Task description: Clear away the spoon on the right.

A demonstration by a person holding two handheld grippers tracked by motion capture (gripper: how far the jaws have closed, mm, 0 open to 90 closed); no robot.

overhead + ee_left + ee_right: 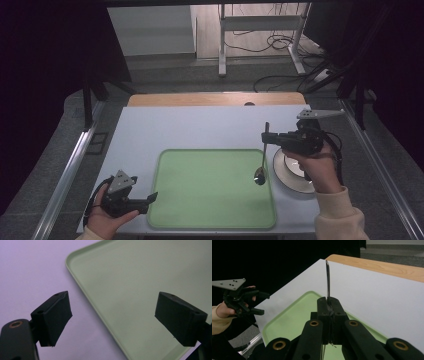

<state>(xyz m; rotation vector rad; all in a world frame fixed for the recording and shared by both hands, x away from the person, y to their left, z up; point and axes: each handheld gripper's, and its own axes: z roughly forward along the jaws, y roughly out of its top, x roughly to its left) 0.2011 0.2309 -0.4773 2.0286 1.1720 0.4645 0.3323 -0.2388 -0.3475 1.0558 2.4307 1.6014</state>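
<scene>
A metal spoon (263,159) hangs almost upright over the right edge of the green tray (215,200), bowl end down just above the tray. My right gripper (266,138) is shut on the spoon's handle (327,280), whose thin end sticks up past the jaws. A white plate (292,172) with a dark rim sits right of the tray, partly under my right hand. My left gripper (152,198) is open at the tray's near left corner, with nothing between its pads (53,315); the tray rim (82,287) runs between them.
The tray lies on a pale blue table top (200,127) with a wooden strip (215,98) along the far edge. Beyond it stand a desk frame (260,30) and floor cables (285,75). Metal rails run along both sides of the table.
</scene>
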